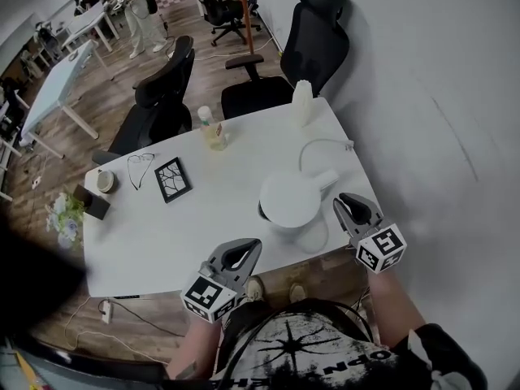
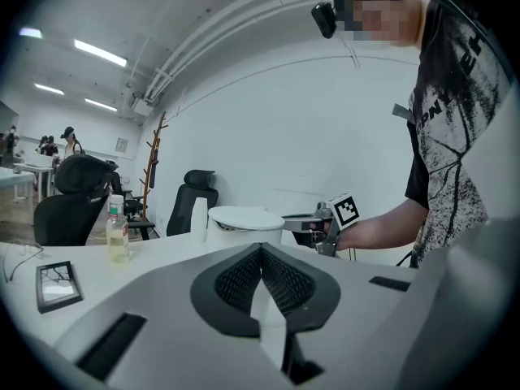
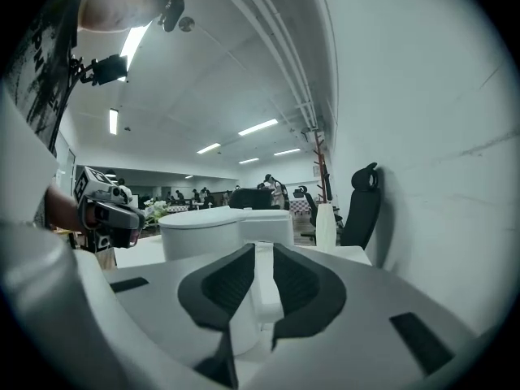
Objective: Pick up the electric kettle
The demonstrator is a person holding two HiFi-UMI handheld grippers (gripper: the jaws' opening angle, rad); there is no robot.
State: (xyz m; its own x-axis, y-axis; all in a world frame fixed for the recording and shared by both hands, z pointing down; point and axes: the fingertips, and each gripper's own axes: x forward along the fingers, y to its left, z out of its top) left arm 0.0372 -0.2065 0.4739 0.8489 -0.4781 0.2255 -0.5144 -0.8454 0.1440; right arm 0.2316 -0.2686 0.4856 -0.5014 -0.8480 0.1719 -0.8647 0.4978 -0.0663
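The white electric kettle (image 1: 290, 199) stands on the white table (image 1: 244, 149) near its front right corner, lid shut, its handle (image 1: 327, 180) pointing right and away. My right gripper (image 1: 345, 201) sits just right of the kettle, tips close to the handle, jaws a little apart with nothing pressed between them; in the right gripper view the kettle (image 3: 207, 230) and handle (image 3: 264, 226) fill the space just beyond the right gripper (image 3: 262, 246). My left gripper (image 1: 253, 246) hovers at the table's front edge, left of the kettle, its pads together. The left gripper view shows the left gripper (image 2: 261, 250) aimed at the kettle (image 2: 244, 222).
A bottle (image 1: 213, 128), a black picture frame (image 1: 172, 179), glasses (image 1: 140, 165) and a small round tin (image 1: 106, 181) lie further left. A white ribbed cup (image 1: 302, 102) stands at the far edge, a white cable (image 1: 321, 145) curls behind the kettle. Black office chairs (image 1: 313, 43) stand beyond; a wall runs along the right.
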